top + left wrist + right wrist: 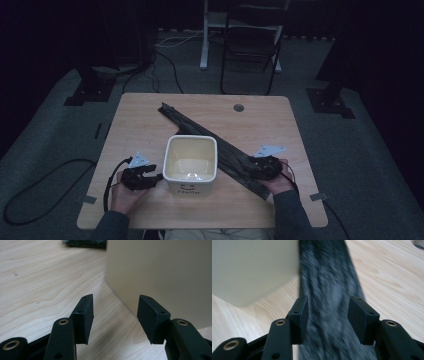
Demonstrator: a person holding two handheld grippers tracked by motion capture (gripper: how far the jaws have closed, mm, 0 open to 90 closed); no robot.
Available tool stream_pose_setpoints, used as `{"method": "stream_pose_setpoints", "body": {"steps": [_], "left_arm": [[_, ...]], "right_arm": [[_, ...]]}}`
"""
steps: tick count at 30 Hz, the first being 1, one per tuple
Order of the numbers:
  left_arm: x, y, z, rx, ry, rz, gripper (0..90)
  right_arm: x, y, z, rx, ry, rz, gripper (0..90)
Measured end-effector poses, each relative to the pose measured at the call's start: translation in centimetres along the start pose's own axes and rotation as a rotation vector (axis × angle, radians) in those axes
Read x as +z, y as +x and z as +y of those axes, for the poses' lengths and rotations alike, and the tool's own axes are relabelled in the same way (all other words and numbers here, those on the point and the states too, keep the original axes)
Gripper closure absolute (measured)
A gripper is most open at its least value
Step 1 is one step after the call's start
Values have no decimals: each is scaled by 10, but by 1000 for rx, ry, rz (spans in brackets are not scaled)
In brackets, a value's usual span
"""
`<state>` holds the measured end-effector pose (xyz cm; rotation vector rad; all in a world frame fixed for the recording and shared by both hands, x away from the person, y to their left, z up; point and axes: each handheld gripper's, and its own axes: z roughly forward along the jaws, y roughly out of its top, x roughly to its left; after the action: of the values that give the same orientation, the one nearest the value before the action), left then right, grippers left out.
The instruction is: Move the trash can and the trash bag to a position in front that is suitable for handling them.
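Cream-coloured plastic formed the square bin [190,161], which stood upright and empty near the front middle of the wooden table [150,115]. Behind it and to its right lay a long dark weathered plank [210,140], running diagonally across the tabletop. I judged the work to be at an early stage: nothing was in the bin and the plank was not lifted.

My left gripper [115,315] sat just beside the bin's left wall, jaws apart with nothing between them. My right gripper [328,315] hovered over the plank's near end, jaws apart and straddling the wood without pressing on it, as far as I could tell.

Dark lettering on the bin's front face [188,190] appeared to read "Hello", but it was too small to confirm.
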<state>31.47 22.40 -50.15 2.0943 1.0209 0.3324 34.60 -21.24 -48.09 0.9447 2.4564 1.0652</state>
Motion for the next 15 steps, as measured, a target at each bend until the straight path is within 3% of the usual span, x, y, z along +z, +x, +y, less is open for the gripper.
{"method": "stream_pose_setpoints", "body": {"steps": [7, 15], "left_arm": [[3, -4, 2, -4, -12, -19, 471], [1, -5, 2, 2, -22, -9, 471]], "right_arm": [[29, 21, 27, -41, 4, 55, 507], [51, 38, 37, -45, 8, 111, 510]]}}
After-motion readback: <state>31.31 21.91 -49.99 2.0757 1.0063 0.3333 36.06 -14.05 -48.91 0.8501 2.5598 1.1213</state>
